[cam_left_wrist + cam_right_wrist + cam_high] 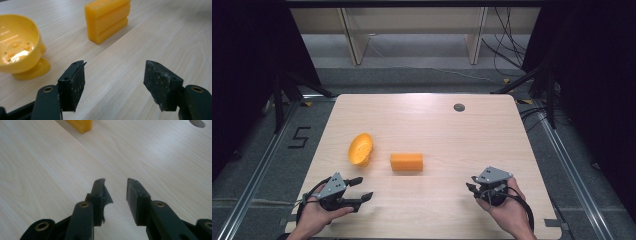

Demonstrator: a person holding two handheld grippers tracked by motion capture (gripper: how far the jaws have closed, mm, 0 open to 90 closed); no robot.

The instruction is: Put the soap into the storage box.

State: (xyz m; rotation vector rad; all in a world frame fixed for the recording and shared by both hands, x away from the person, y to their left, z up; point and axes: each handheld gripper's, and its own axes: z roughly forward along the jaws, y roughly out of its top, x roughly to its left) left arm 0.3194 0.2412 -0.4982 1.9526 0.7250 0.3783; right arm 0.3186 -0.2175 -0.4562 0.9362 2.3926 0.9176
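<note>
Left gripper (364,188) at the near left edge of the table (437,130), held in the left hand (314,215), lying level and pointing right and a little away. Jaws spread wide with nothing between them; bare wood in the gap in the left gripper view (115,75). Just ahead and to its left, a yellow dish (360,148), tipped on its side on the table with its hollow facing the camera above; small holes in its floor and a round foot seen from the left gripper (35,50). Near the dish on its right, but apart from it, an orange block (406,162), lying flat near the table's middle; ribbed along its side (107,20).

Right gripper (471,184) at the near right, held in the right hand (507,212), pointing left toward the block and well apart from it. Jaws drawn in to a narrow slit, empty, above bare wood (116,187). Block's corner at the top edge of the right gripper view (80,123). A round hole (459,107) in the table's far right part (197,123).
</note>
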